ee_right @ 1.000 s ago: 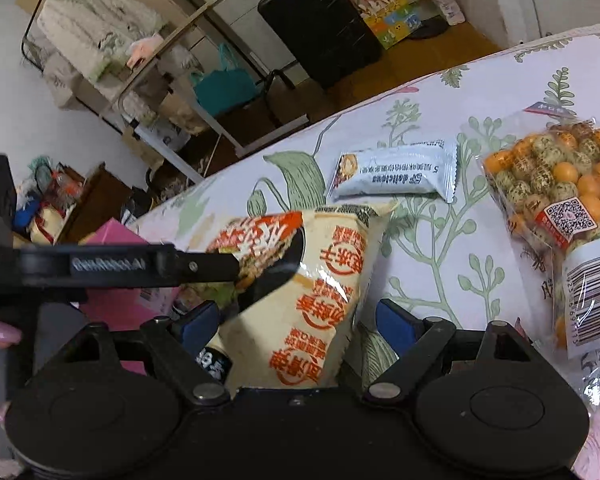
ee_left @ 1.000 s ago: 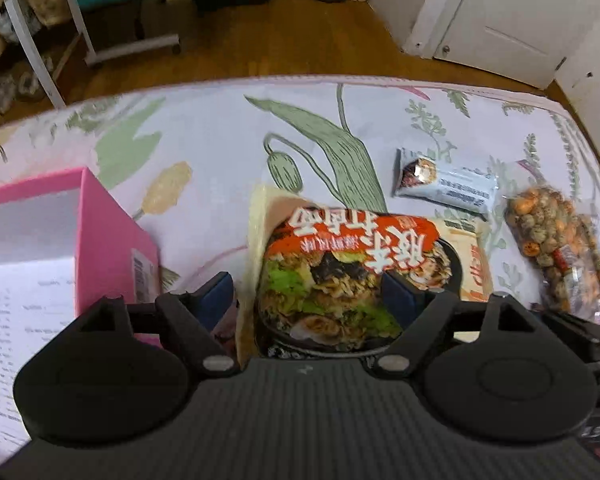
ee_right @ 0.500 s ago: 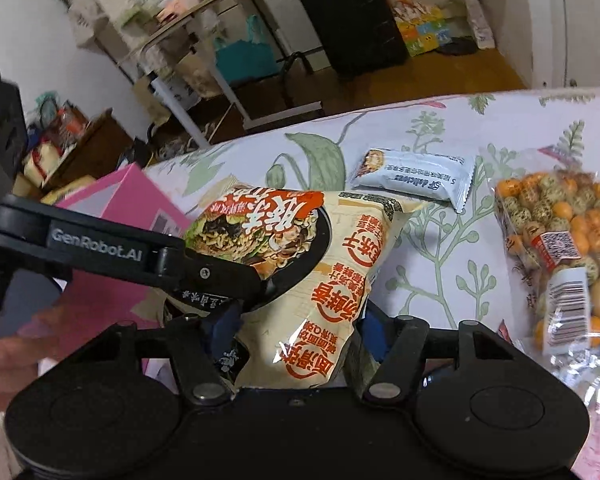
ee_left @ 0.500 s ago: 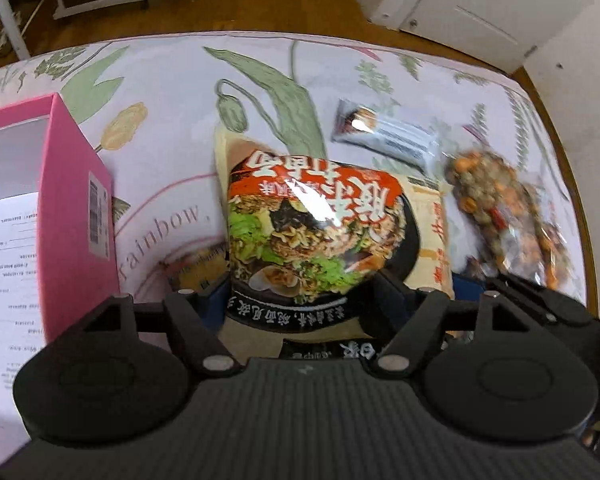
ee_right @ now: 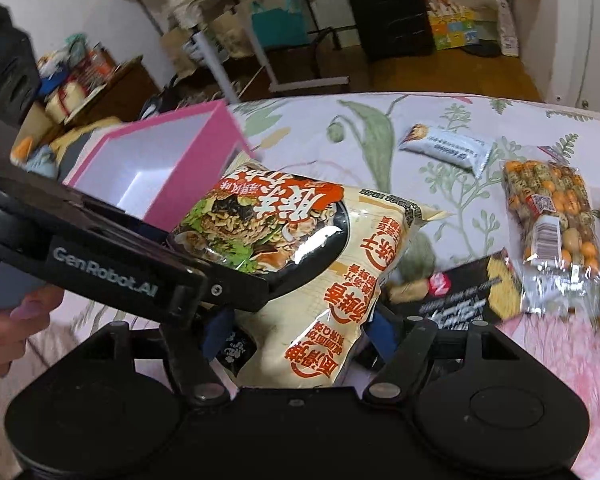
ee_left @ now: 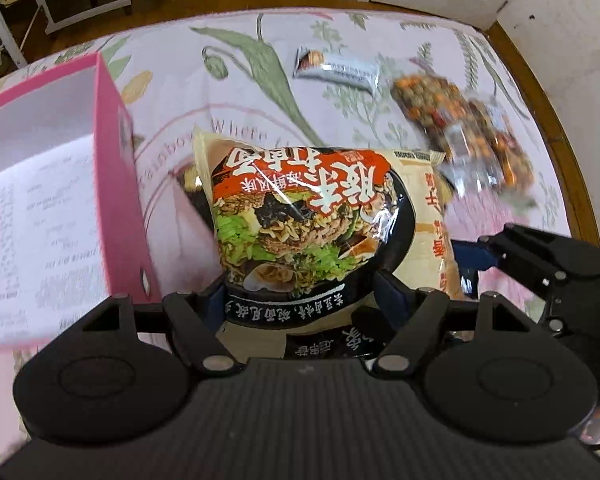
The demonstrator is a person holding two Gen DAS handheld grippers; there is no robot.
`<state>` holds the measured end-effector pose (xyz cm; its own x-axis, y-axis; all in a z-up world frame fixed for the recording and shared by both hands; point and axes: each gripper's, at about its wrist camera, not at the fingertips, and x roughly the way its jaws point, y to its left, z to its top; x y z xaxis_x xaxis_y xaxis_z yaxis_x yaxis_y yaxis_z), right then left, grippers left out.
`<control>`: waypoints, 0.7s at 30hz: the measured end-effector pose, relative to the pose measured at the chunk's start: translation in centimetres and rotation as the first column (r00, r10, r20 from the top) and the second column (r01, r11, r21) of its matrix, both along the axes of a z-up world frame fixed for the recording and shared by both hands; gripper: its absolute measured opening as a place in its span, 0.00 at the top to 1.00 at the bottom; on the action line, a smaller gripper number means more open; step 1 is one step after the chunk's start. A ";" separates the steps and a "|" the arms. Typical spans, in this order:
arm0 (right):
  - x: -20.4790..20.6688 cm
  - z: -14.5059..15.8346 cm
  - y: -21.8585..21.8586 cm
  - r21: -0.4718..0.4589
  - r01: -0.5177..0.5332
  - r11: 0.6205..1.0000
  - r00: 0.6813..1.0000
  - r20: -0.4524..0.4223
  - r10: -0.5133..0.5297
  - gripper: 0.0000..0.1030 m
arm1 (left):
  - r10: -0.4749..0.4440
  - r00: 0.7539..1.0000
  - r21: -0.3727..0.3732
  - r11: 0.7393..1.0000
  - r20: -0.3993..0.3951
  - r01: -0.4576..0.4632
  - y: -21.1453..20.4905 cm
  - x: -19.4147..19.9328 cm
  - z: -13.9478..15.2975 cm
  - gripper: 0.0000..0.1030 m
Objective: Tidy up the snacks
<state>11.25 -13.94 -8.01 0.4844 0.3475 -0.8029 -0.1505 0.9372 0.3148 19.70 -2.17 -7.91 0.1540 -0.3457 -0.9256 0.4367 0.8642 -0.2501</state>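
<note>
Noodle pkt (ee_left: 312, 220) has come up off the floral cloth (ee_left: 260, 60) since prev frame, now beside pink box (ee_right: 160, 160). Left tongs (ee_left: 300, 300) & right tongs (ee_right: 296, 332) both clamp its near end, part open; right ones just widened slightly.

Soft, even indoor light fills both views, with no hard shadows. White glare streaks the glossy noodle packet (ee_left: 312, 216). Motion blur smears the nut bag (ee_left: 460, 120) and the floral cloth (ee_left: 236, 64). Fisheye bends edges; corners darken.
</note>
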 end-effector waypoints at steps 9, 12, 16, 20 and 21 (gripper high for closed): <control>-4.0 3.1 3.3 -0.029 -0.100 0.995 0.995 -0.009 0.100 0.26 | 0.021 0.999 -0.002 1.000 -0.048 -0.021 3.7 -4.6 2.3 0.29; -4.7 4.1 4.4 -0.028 -0.138 0.990 0.990 -0.009 0.138 0.26 | 0.035 0.998 -0.009 0.999 -0.056 -0.035 5.2 -5.5 3.2 0.29; -5.4 5.3 5.9 -0.034 -0.195 0.980 0.981 0.008 0.196 0.26 | 0.066 0.997 -0.021 0.998 -0.051 -0.067 7.7 -6.3 4.5 0.29; -6.9 5.6 6.8 -0.051 -0.238 0.970 0.970 0.044 0.241 0.26 | 0.107 0.994 -0.036 0.993 -0.031 -0.108 10.6 -6.6 6.3 0.29; -7.0 5.6 6.8 -0.053 -0.247 0.967 0.967 0.055 0.250 0.26 | 0.116 0.993 -0.040 0.992 -0.022 -0.117 11.2 -6.5 6.6 0.29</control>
<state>4.20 -7.10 -2.41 0.4360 0.4269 -0.7923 -0.3982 0.8810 0.2556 13.17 9.07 -1.27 0.1771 -0.3645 -0.9142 0.3285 0.8975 -0.2942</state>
